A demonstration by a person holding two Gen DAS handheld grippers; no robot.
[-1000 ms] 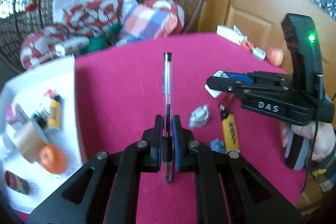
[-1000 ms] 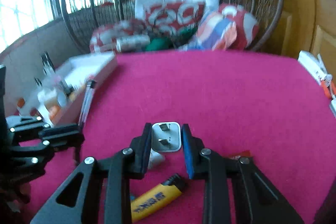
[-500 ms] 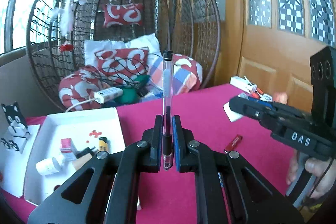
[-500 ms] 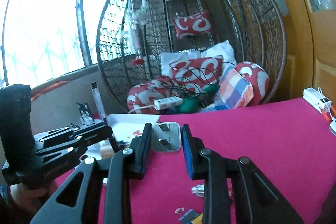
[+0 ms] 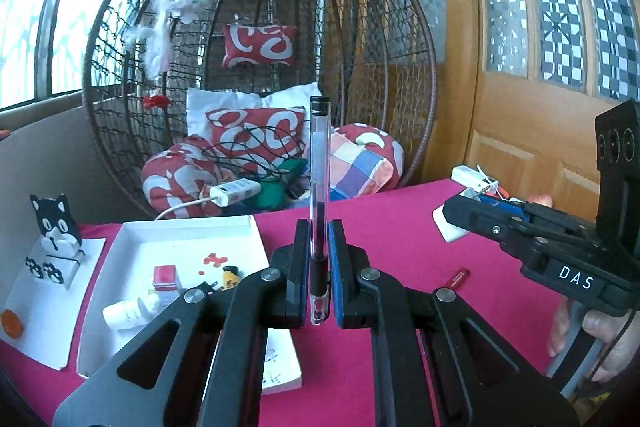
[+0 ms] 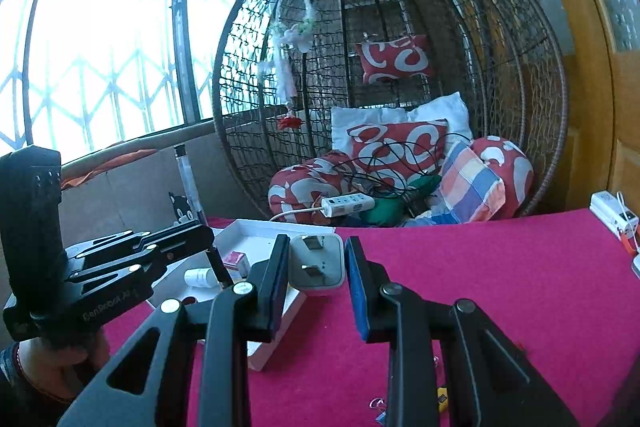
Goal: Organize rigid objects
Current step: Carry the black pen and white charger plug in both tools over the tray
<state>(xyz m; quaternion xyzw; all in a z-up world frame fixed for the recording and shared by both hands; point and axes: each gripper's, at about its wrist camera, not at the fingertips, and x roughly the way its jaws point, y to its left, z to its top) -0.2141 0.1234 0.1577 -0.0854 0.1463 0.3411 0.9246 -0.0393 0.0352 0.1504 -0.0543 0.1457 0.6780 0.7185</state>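
My left gripper (image 5: 319,247) is shut on a clear pen (image 5: 320,163) that stands upright between its pads, lifted above the pink table (image 5: 400,239). My right gripper (image 6: 316,263) is shut on a white plug adapter (image 6: 317,265), its prongs facing the camera. In the left wrist view the right gripper (image 5: 460,215) appears at the right with the adapter (image 5: 450,229) at its tip. In the right wrist view the left gripper (image 6: 202,237) hangs at the left with the pen (image 6: 188,183) pointing up. A white box (image 5: 132,247) at the left holds several small items.
A white lid (image 5: 40,307) with a cat figure (image 5: 54,227) lies left of the box. A red stick (image 5: 456,277) lies on the table. White devices (image 6: 612,215) sit at the far right edge. A wicker egg chair (image 6: 392,67) with cushions stands behind the table. A hand (image 5: 600,331) holds the right gripper.
Both grippers rose from low over the table and tilted toward level, carrying the pen and the adapter. The lighter and small items below dropped out of the left view; the box came nearer.
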